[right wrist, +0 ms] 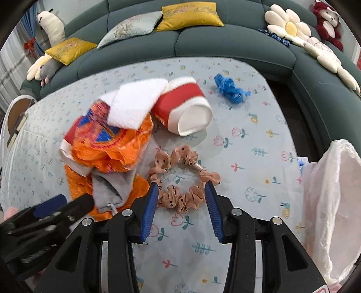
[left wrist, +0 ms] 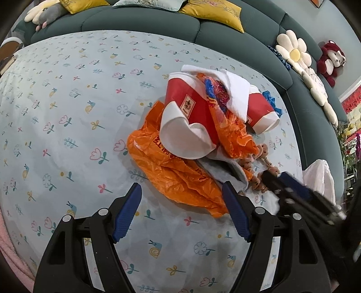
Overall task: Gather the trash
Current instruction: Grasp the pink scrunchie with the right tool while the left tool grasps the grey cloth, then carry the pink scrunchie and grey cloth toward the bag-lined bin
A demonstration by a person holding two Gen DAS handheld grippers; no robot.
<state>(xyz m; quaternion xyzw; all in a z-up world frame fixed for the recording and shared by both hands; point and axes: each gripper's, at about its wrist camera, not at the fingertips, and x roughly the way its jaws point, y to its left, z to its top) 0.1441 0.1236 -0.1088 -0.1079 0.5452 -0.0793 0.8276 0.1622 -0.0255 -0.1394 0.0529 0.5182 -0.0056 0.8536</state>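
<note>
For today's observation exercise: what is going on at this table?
A person holds two grippers over a trash pile on a flowered tablecloth. The left gripper, open, straddles the orange plastic bag. The right gripper, open, brackets the dotted scrunchie. Nothing is gripped. A white bag waits at the edge.

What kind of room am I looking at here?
Most likely a home living room: a dark teal sectional sofa with yellow cushions and plush toys wraps around a table under a flower-print cloth.

You see a crumpled orange plastic bag on the surface, two red paper cups lying tipped on it, under a white napkin.
</note>
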